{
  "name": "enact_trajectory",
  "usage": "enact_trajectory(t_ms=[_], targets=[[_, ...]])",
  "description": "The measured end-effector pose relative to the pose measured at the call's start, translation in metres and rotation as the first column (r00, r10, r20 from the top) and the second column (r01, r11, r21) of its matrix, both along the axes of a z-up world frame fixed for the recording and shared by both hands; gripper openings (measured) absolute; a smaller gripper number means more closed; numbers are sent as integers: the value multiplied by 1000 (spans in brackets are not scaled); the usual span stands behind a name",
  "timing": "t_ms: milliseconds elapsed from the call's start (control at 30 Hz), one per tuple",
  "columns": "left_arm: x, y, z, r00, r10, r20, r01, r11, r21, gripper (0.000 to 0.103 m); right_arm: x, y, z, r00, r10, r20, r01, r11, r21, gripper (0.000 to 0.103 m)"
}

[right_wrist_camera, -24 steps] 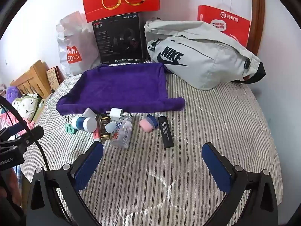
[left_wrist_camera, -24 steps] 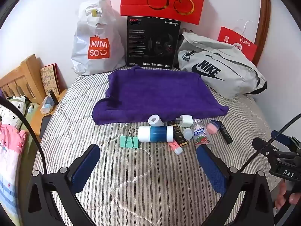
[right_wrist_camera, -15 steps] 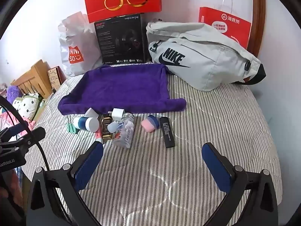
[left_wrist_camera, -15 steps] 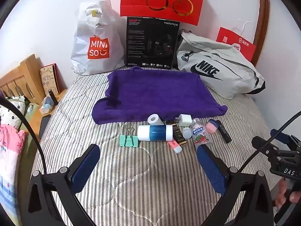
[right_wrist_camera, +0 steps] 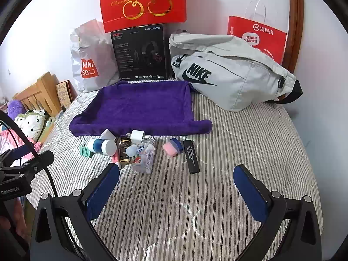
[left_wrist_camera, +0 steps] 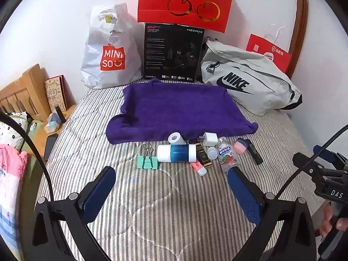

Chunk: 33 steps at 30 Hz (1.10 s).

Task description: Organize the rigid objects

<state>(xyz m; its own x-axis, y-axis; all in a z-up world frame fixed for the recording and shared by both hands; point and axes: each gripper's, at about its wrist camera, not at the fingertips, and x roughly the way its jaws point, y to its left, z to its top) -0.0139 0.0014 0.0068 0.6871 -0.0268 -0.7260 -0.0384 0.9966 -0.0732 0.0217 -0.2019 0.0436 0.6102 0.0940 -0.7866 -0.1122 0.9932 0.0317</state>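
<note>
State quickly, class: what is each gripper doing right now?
Left gripper: open, holding nothing.
Right gripper: open, holding nothing.

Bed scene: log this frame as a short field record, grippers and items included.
surface: striped bed
left gripper: open, empty
right gripper: open, empty
towel: purple, flat, nothing on it
items: row in front of the towel
leftmost: green clip
rightmost: black stick
middle: blue-white tube, clear bottle
</note>
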Motion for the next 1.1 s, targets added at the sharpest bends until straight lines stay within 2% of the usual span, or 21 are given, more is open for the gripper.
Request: enact_trajectory(t_ms=[1100], targets=[[-6,6,4,1000,9,6,-9,1000,8,103,-11,-1,7,1000,13,15,-13,1000,-4,103]])
